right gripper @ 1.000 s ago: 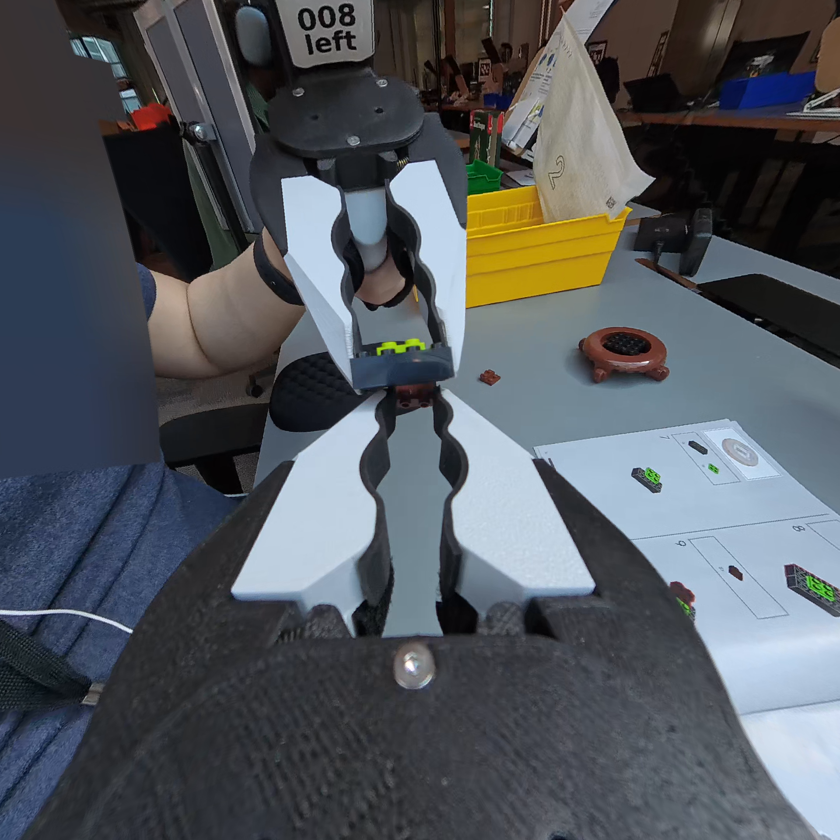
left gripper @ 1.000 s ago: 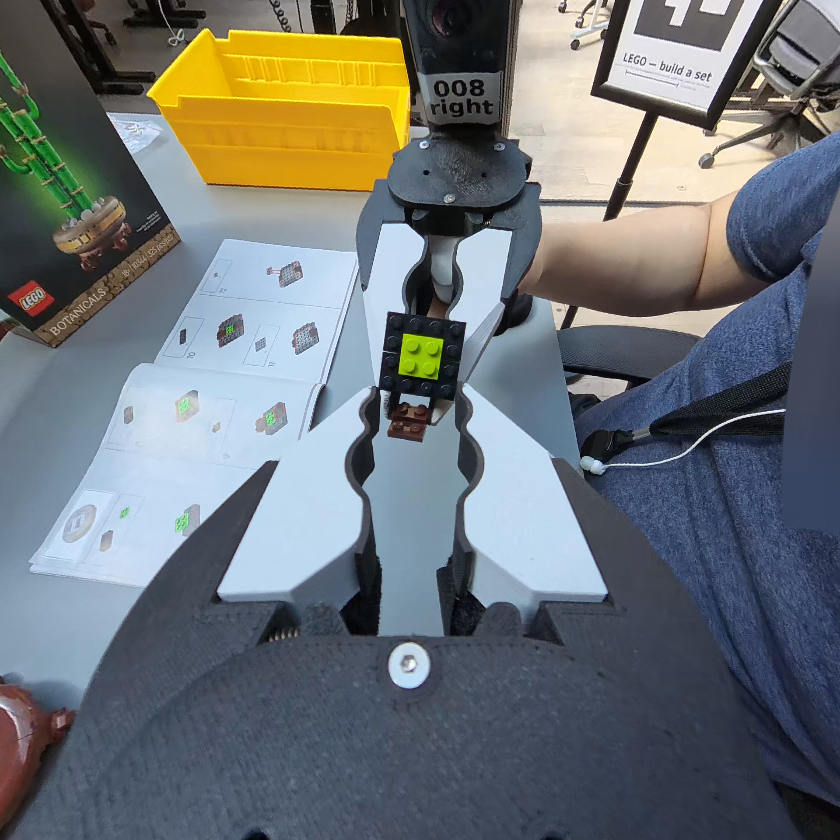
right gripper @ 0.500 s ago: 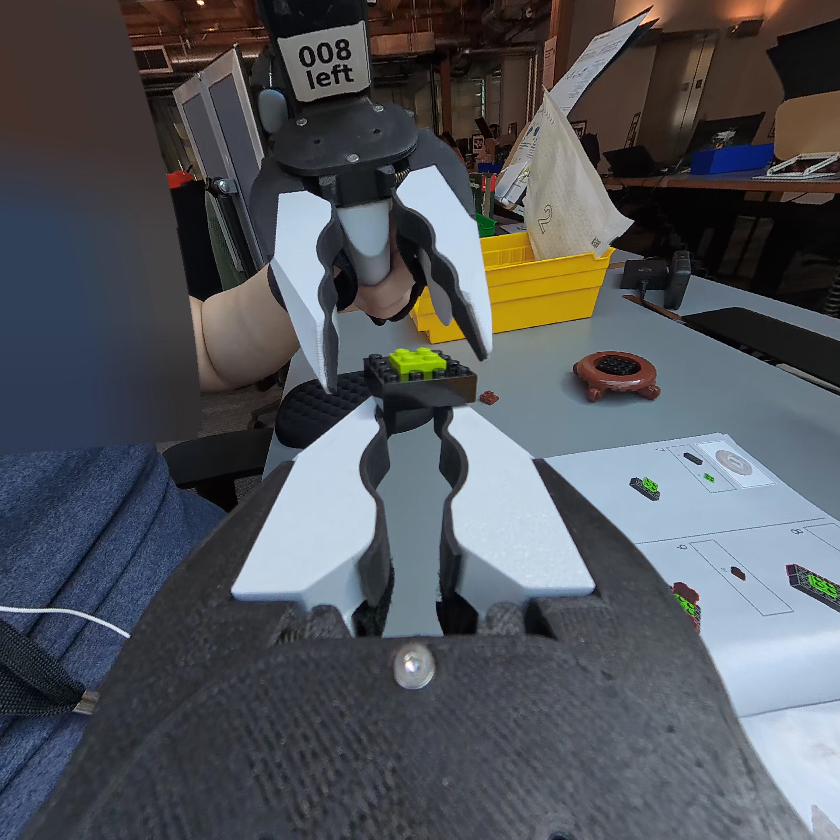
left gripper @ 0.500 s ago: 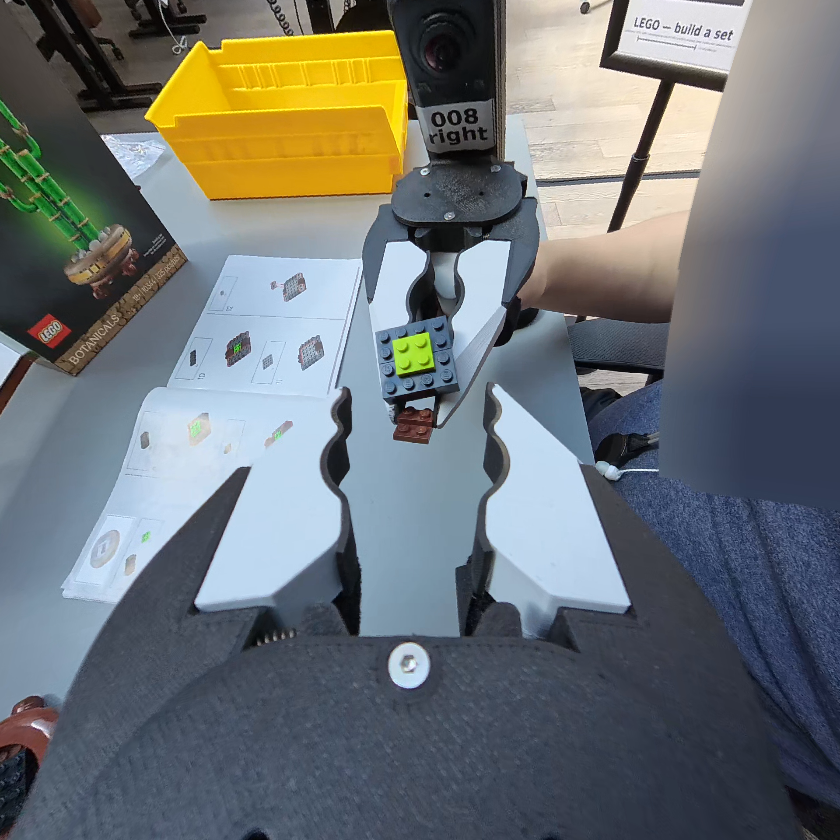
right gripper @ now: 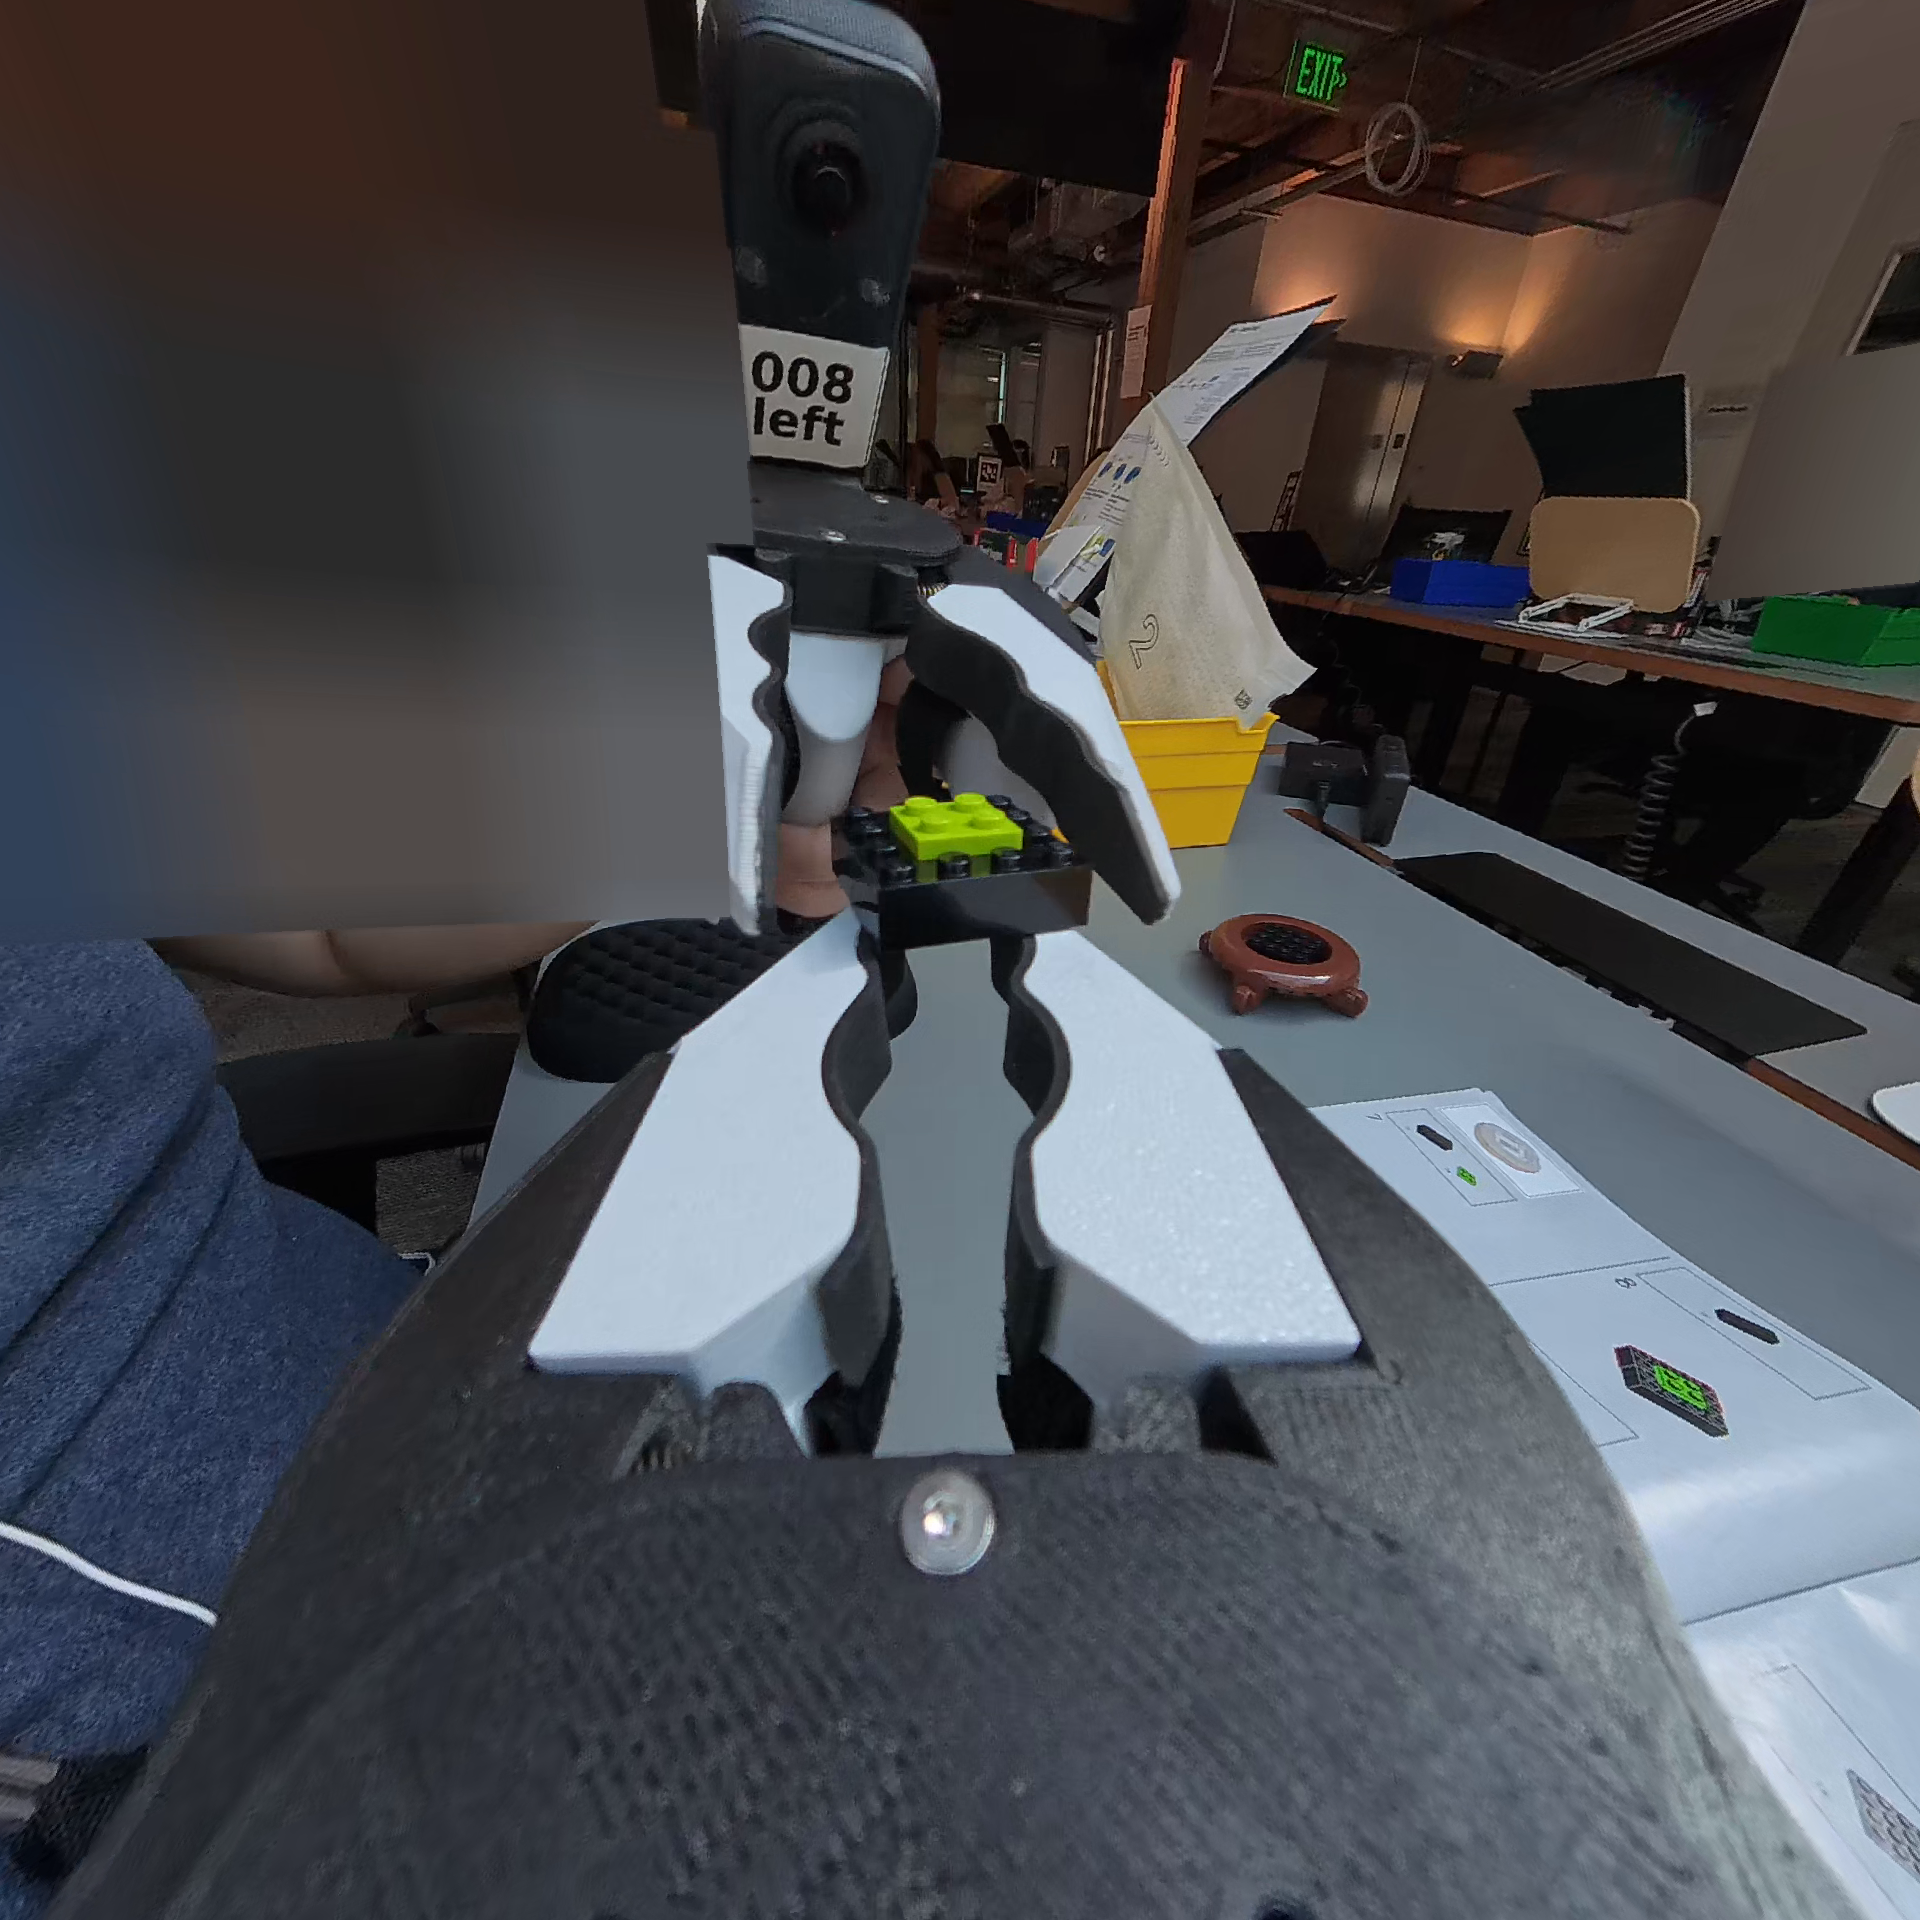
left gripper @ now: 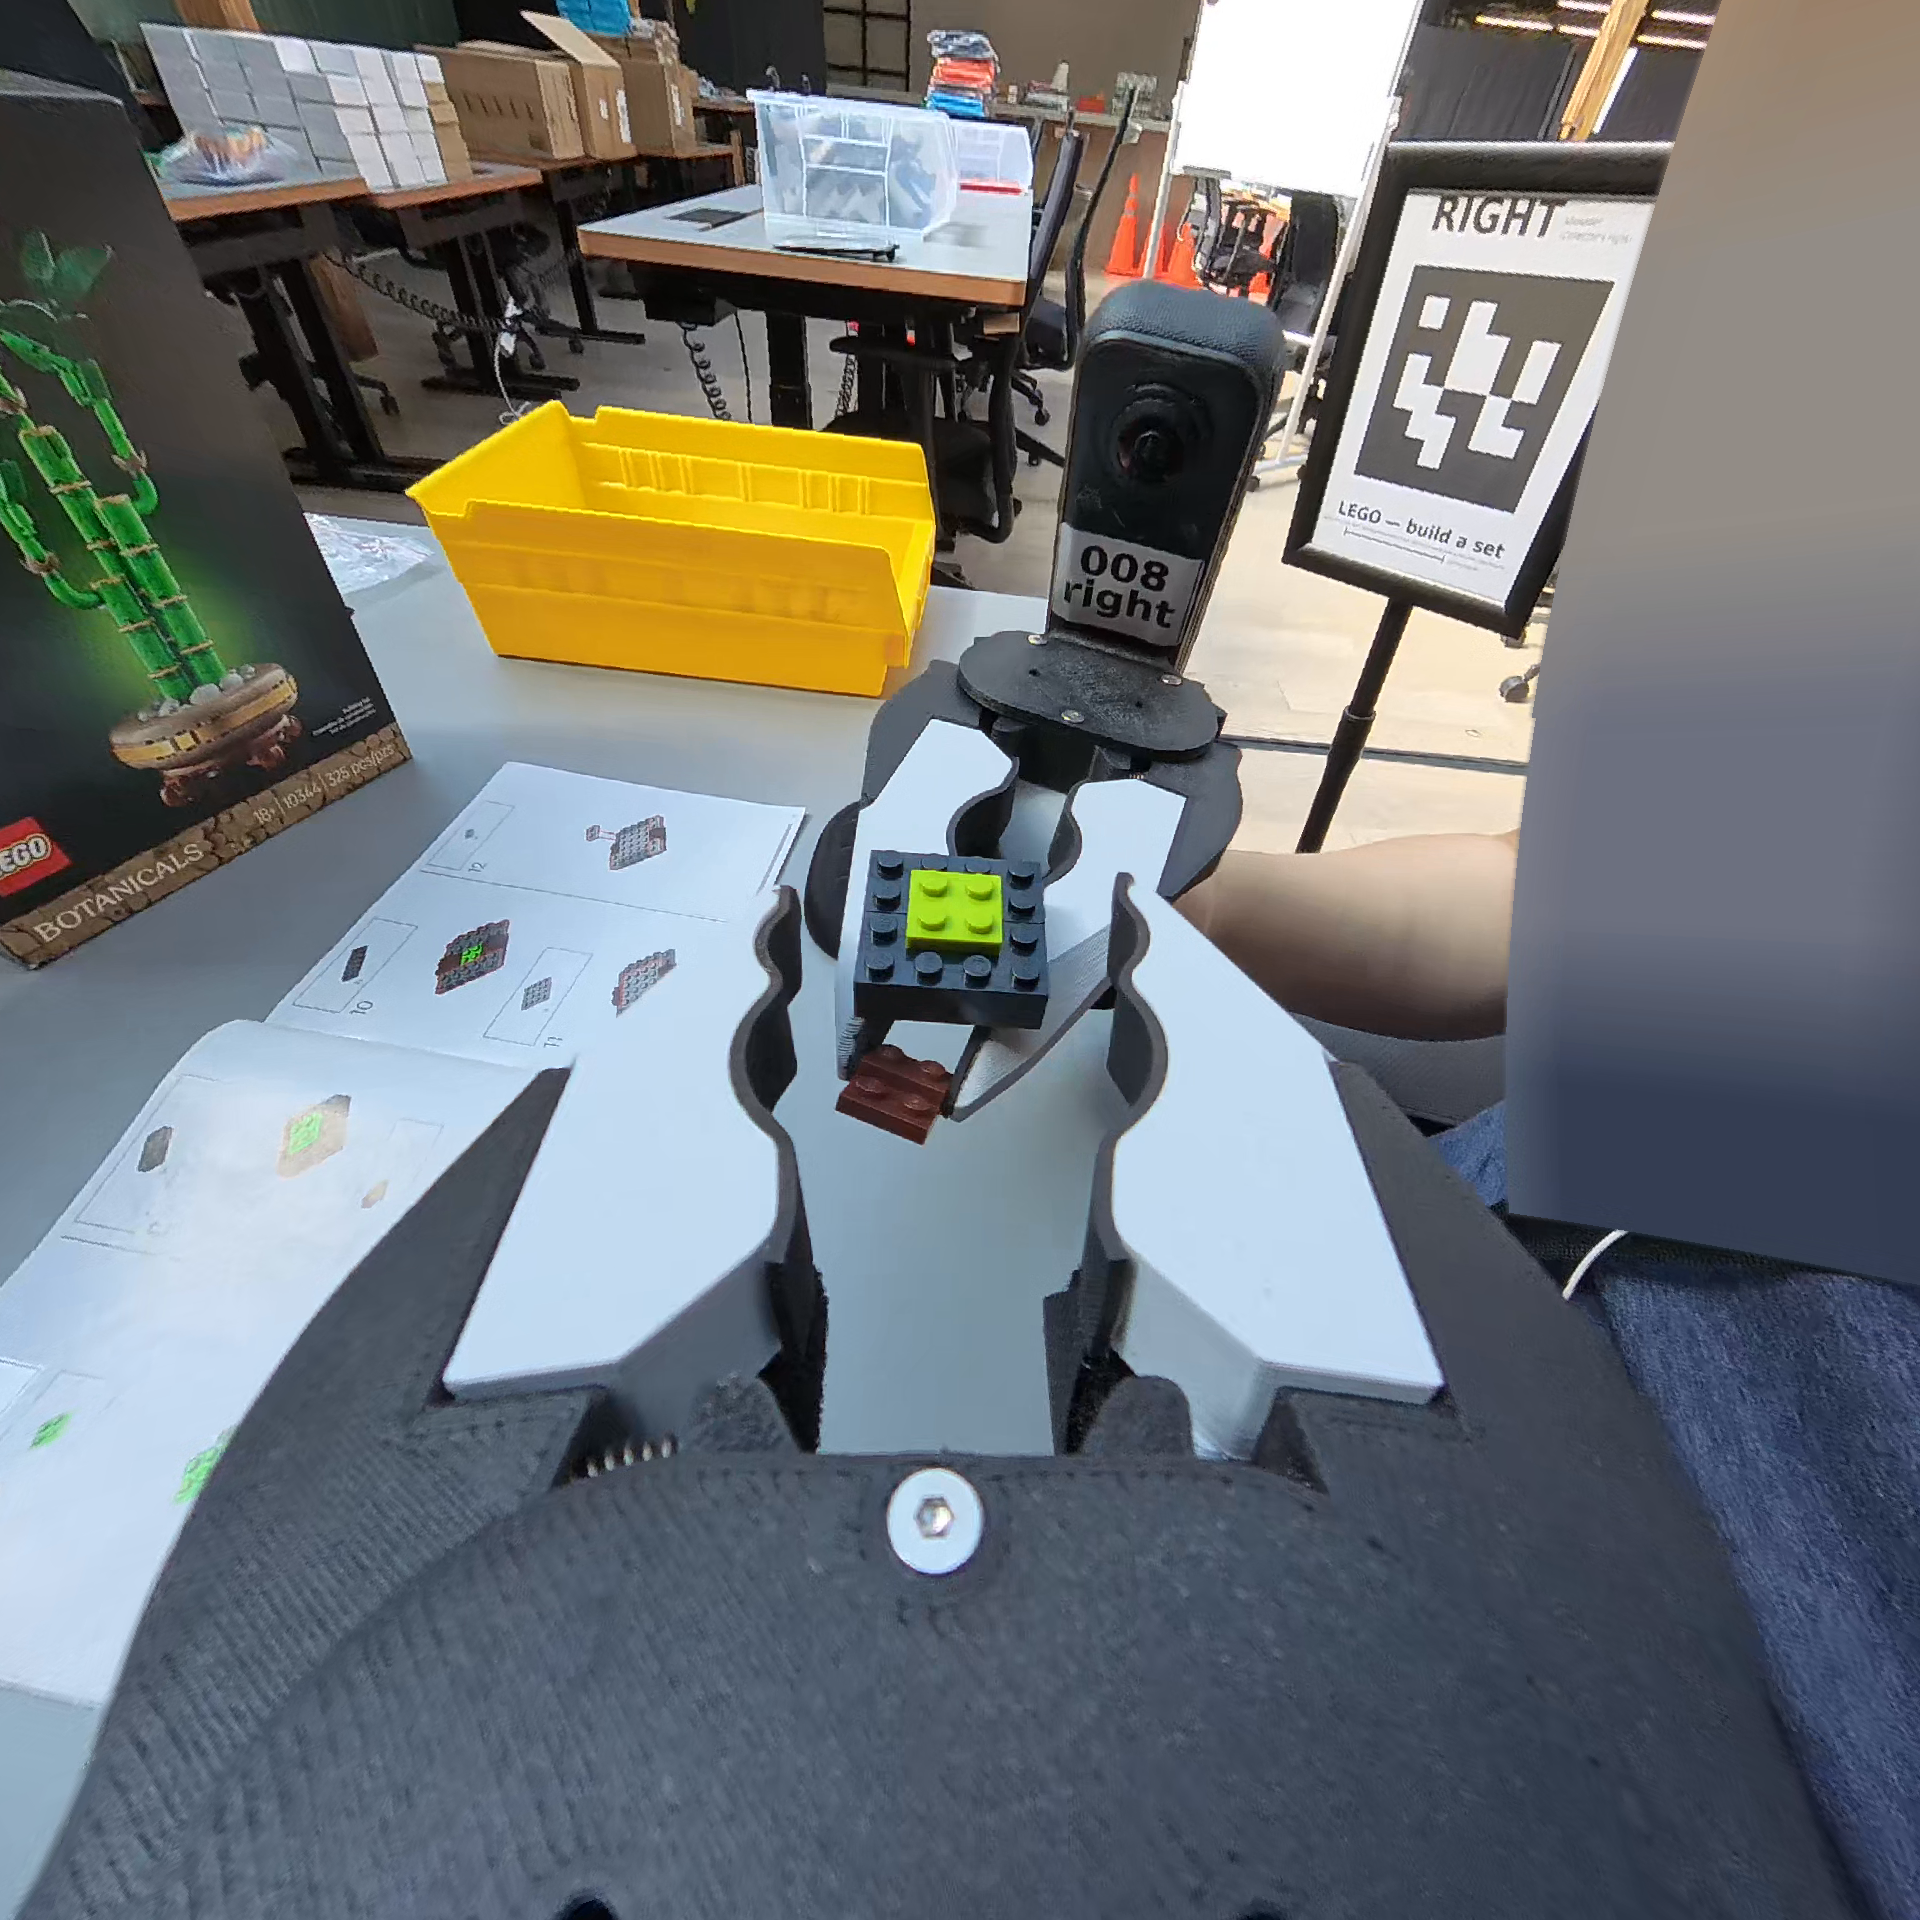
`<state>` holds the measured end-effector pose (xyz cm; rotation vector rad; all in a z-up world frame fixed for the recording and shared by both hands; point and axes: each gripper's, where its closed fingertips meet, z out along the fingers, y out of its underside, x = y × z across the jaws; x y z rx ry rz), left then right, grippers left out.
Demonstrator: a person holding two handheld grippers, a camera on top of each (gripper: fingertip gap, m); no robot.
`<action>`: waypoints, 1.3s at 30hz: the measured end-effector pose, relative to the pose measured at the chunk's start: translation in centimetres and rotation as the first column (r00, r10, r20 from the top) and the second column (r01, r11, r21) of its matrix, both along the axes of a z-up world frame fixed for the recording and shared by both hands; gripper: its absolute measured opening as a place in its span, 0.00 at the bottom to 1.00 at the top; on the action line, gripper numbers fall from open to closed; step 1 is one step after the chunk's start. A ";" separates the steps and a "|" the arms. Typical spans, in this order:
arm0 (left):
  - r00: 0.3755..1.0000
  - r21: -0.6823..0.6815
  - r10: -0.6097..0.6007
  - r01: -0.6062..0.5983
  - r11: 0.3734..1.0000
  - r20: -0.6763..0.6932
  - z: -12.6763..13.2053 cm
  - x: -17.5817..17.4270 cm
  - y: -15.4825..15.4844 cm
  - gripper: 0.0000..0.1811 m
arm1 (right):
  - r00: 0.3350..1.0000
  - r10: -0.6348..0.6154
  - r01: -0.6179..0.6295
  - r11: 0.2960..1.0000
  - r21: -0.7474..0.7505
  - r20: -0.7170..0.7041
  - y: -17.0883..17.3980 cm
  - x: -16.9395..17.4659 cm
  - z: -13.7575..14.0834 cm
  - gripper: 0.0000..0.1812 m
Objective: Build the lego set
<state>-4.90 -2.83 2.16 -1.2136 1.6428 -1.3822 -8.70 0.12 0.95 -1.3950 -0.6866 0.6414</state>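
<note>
A black square lego block with a lime plate on top and a small brown piece under it is held in the air above the table. My right gripper is shut on the brown piece, which the black block hides in the right wrist view. In the left wrist view the right gripper faces me with the brown piece at its tips. My left gripper is open, its fingers either side of the block and apart from it; it also shows in the right wrist view.
An open instruction booklet lies on the grey table, with a lego box and a yellow bin behind it. A brown round base sits to the right. A sign stand and a person's arm are close. Both grippers' tips are close together, under 4 cm apart.
My left gripper has opened and let go of the black block, then drawn back a little. The right gripper keeps the assembly. Both views have tilted upward.
</note>
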 end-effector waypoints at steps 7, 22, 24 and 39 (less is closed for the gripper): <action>0.996 -0.034 0.017 -0.014 0.999 0.087 0.1 0.2 0.0 0.19 | 1.000 -0.020 0.020 1.000 0.017 -0.007 0.1 0.1 0.2 0.08; 0.984 0.266 0.172 -0.157 0.951 -0.036 -3.2 -2.8 3.1 0.19 | 0.982 0.090 -0.073 0.992 -0.107 0.165 -0.7 2.8 1.2 0.08; 0.986 0.286 0.159 -0.141 0.948 -0.043 -3.4 -2.9 2.6 0.19 | 0.954 0.158 -0.117 0.979 -0.169 0.256 -0.9 1.7 0.9 0.08; 0.996 0.244 0.078 -0.063 0.968 -0.052 -3.7 -3.1 1.2 0.19 | 0.798 0.317 -0.144 0.926 -0.350 0.512 -1.4 -0.1 -0.9 0.08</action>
